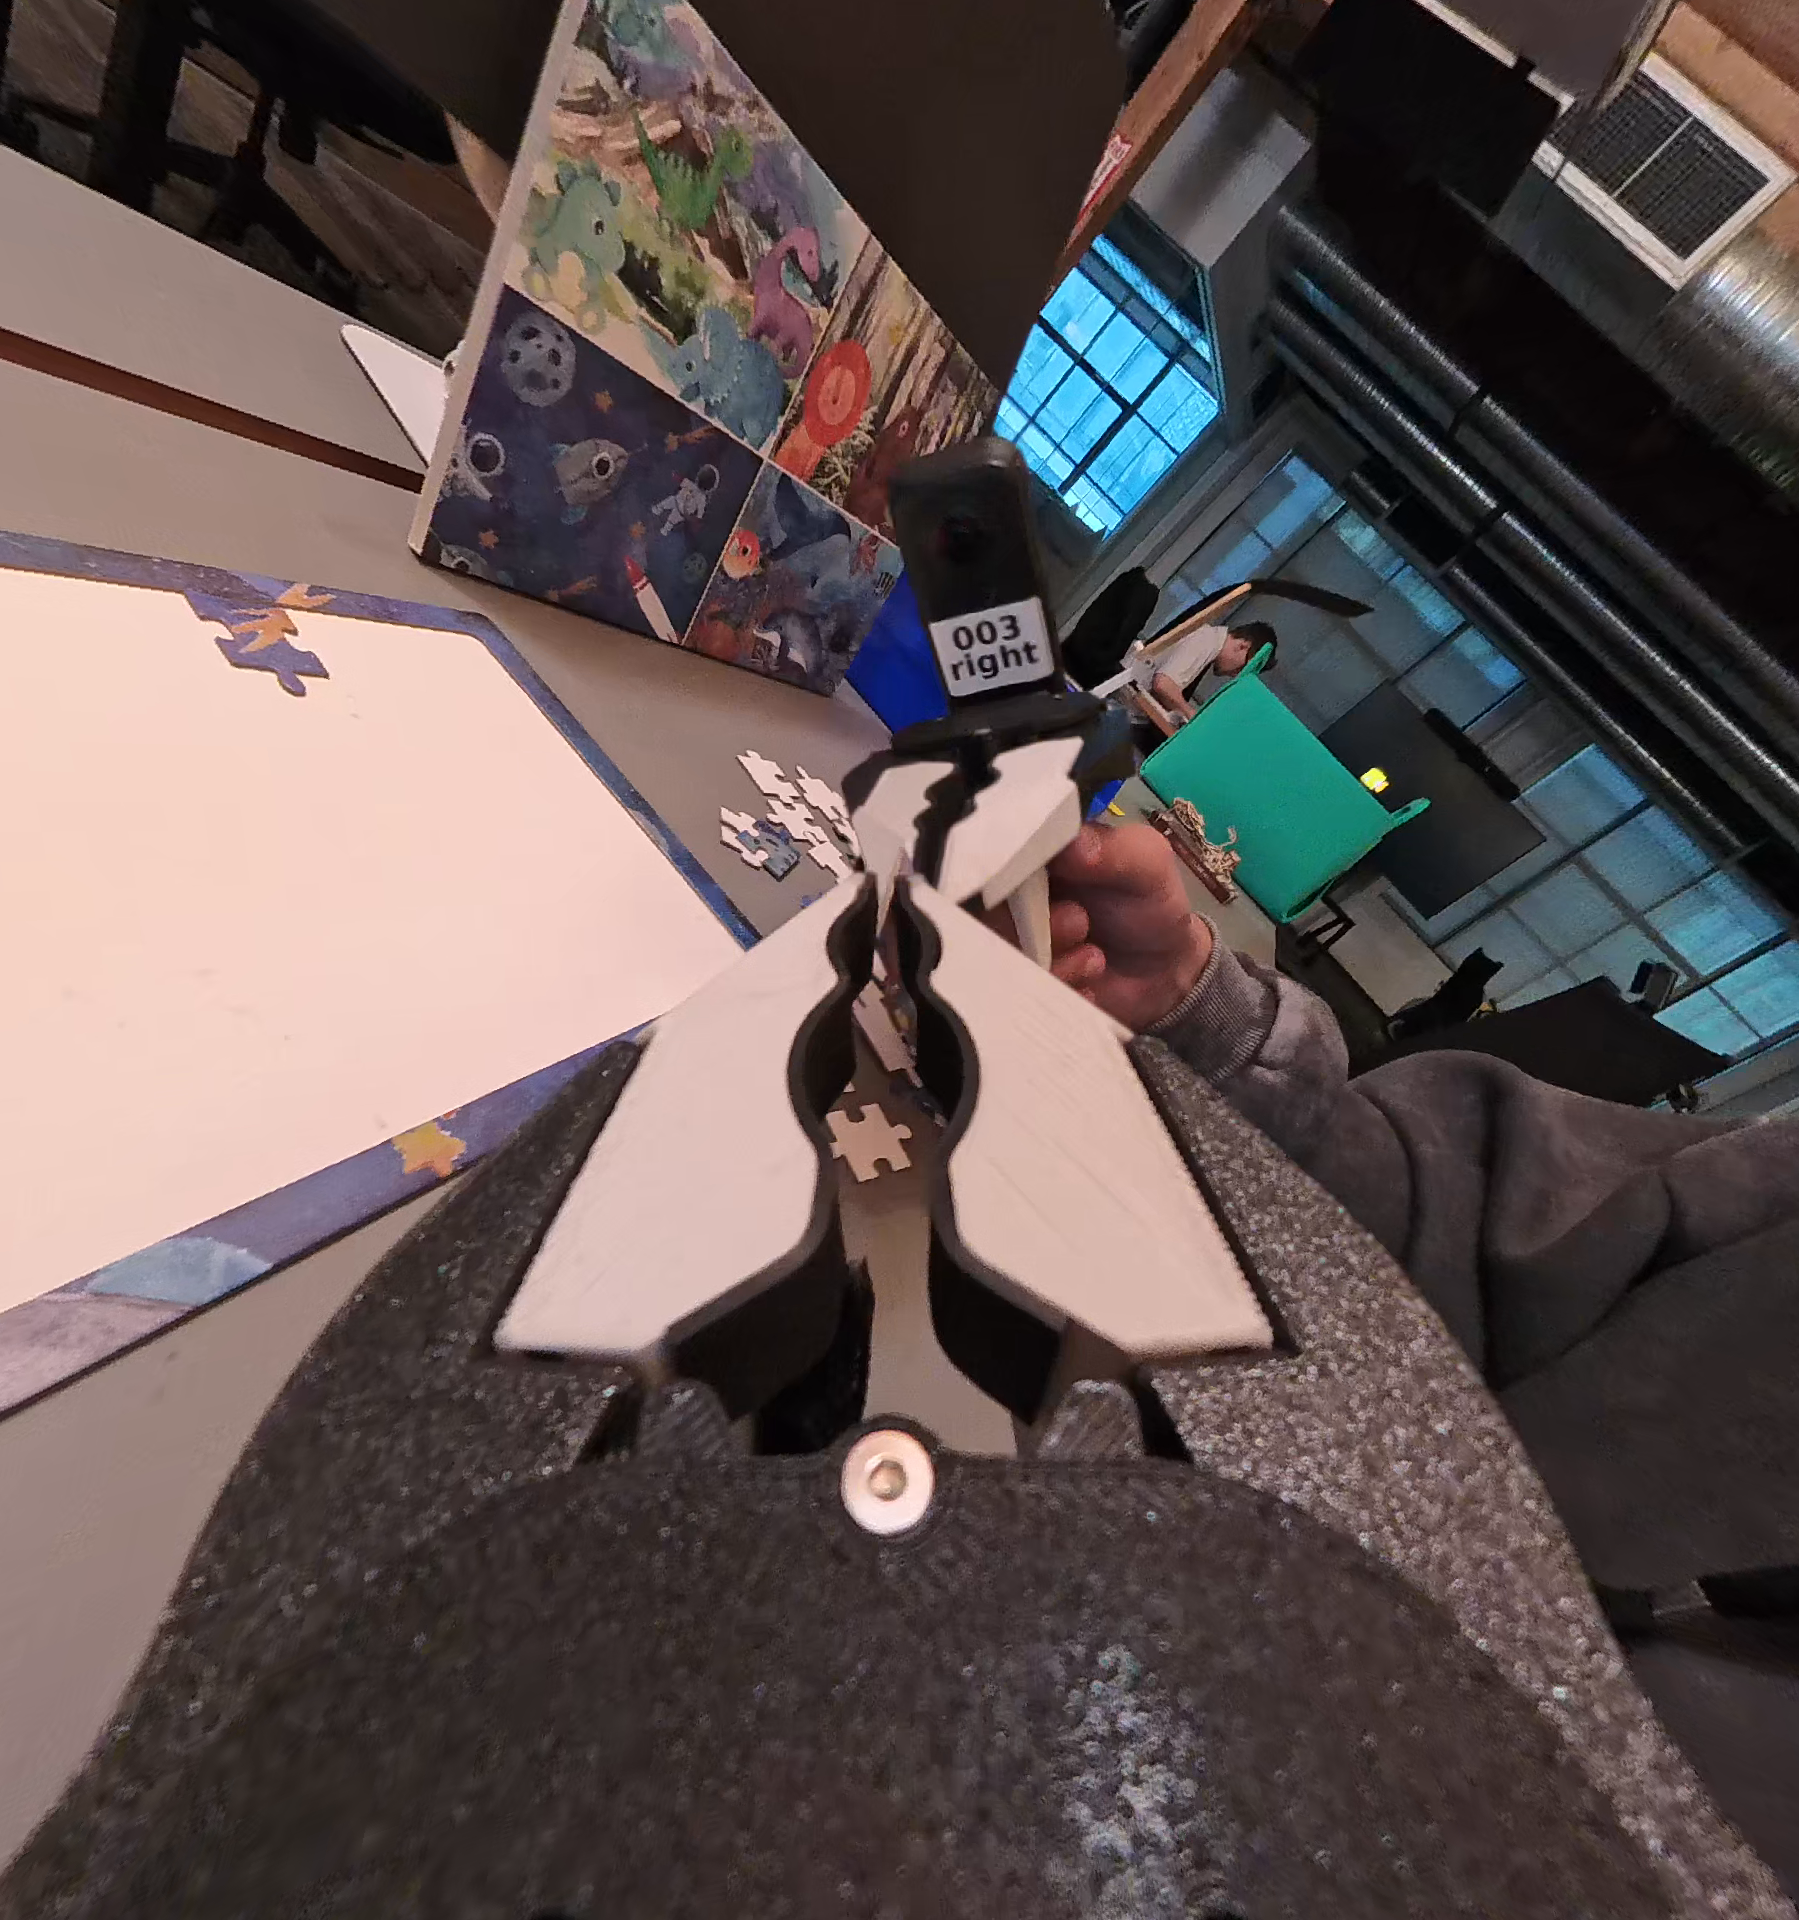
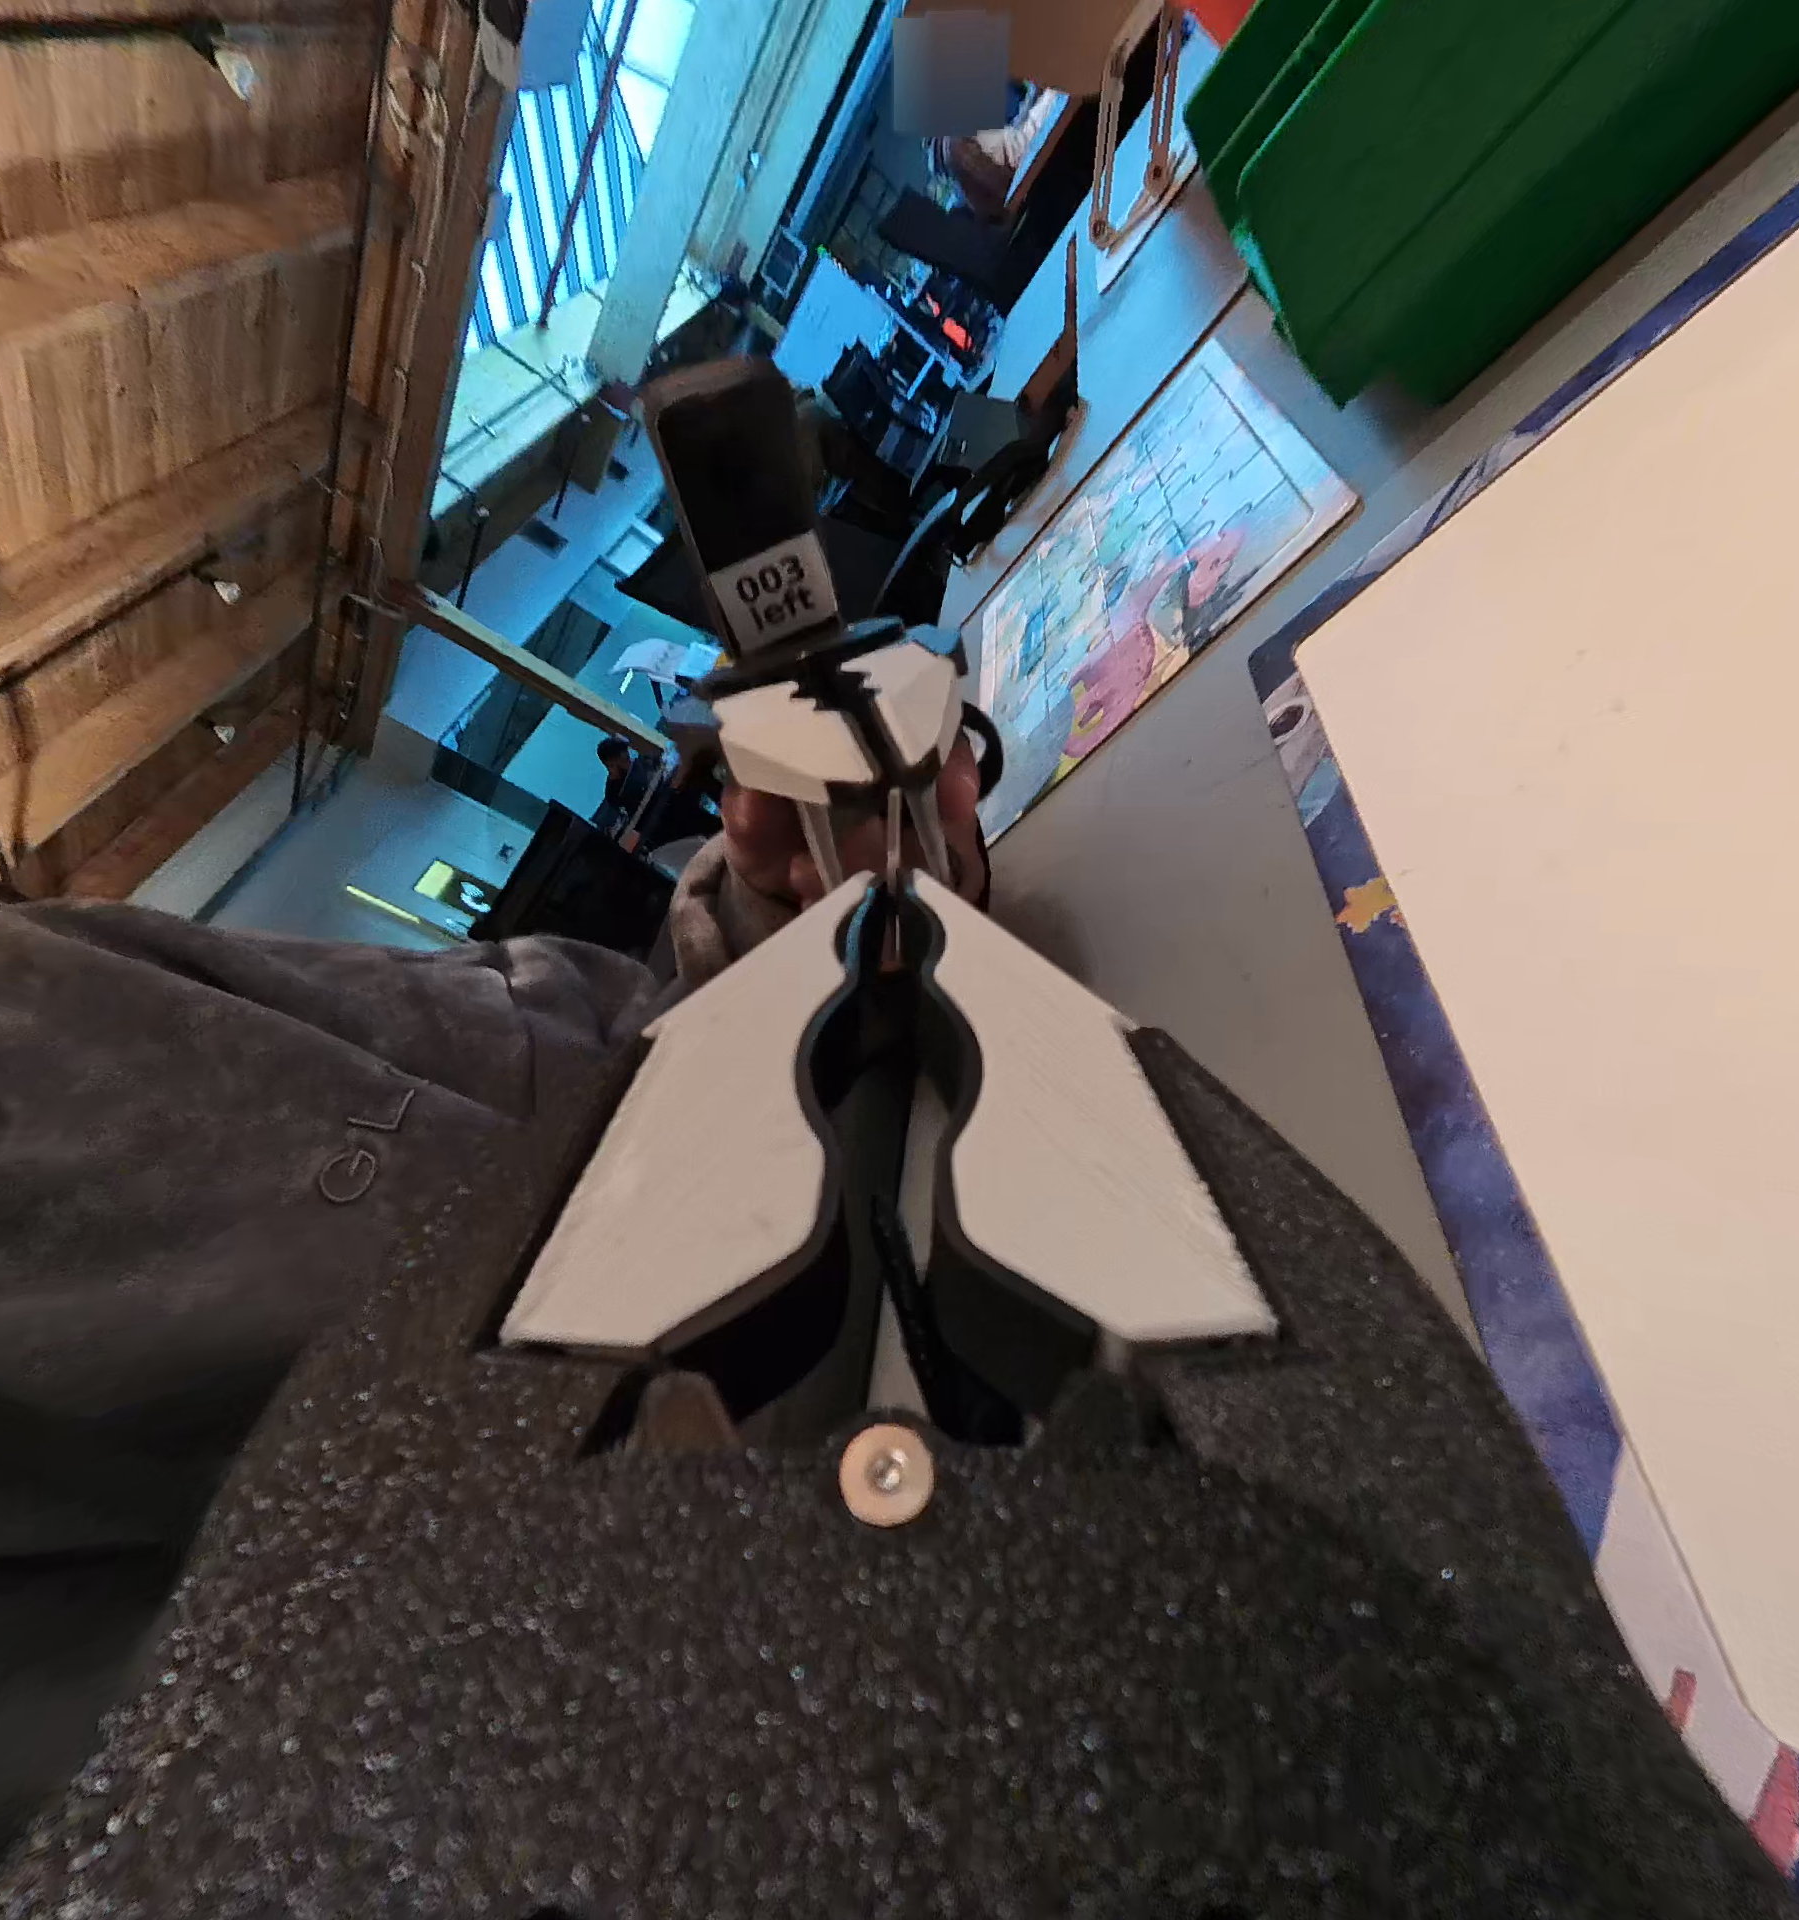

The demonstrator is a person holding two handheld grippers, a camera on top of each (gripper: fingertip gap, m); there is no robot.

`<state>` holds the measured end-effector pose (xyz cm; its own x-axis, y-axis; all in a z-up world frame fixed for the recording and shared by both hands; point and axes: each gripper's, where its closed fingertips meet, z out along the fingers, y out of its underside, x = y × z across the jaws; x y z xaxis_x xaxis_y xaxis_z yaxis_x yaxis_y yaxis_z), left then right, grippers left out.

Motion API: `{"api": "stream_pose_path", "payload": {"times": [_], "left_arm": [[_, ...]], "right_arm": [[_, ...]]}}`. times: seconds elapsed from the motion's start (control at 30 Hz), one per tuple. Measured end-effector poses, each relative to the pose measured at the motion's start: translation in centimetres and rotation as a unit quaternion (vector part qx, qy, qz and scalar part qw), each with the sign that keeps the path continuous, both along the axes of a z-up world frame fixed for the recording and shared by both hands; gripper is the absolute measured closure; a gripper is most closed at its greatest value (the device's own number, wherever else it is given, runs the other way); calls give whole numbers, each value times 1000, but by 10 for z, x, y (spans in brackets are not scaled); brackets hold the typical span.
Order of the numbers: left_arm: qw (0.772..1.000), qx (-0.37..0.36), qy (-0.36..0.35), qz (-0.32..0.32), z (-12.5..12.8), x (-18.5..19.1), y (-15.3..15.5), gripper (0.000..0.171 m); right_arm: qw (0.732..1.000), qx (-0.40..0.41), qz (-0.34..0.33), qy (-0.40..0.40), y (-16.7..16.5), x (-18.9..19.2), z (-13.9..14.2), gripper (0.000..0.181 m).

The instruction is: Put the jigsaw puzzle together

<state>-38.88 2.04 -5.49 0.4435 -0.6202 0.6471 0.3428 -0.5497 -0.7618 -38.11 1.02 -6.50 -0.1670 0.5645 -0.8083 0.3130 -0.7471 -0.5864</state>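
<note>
- The left gripper [image 1: 887, 883] and right gripper [image 2: 890, 894] meet tip to tip above the tabletop [image 1: 95, 1558], both lifted and facing each other; this reads as a handover or a regrip of one piece
- In the right wrist view a thin puzzle piece [image 2: 891, 920], seen edge-on, stands between the nearly closed fingertips; the left gripper's tips look pinched on it from the far side; which of the two truly bears it I cannot tell
- The puzzle tray [image 1: 604, 748], blue-bordered and mostly bare, lies flat on the tabletop; a few joined pieces [image 1: 266, 639] sit in its far corner, so the work is at an early stage
- Loose pieces [image 1: 791, 821] lie face-down just beyond the tray's right edge; one more [image 1: 867, 1141] shows below the left fingers
- The picture box [image 1: 666, 364] stands propped at the far edge of the tabletop, likely as a reference
- Judged next: turn the piece picture-side up, then carry it to the tray
</note>
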Motion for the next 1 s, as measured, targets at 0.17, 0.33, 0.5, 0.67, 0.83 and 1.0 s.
{"api": "stream_pose_path", "payload": {"times": [0.17,0.33,0.5,0.67,0.83,1.0], "left_arm": [[1000,-2,3,21,-1,-5,5,168],[999,-8,17,49,-6,-12,11,158],[991,-7,107,78,-17,-12,25,158],[931,-70,349,78,-39,-14,85,151],[894,-35,447,17,-70,10,171,150],[880,-46,473,4,-105,25,198,150]], "right_arm": [[1000,8,-8,-11,1,-3,-4,181],[996,-11,-89,-9,36,8,-3,180],[973,-58,-222,-2,91,33,-10,180],[940,-48,-321,-110,159,54,-48,180],[921,-97,-353,-133,207,48,-68,180],[912,-97,-367,-152,223,51,-84,180]]}}
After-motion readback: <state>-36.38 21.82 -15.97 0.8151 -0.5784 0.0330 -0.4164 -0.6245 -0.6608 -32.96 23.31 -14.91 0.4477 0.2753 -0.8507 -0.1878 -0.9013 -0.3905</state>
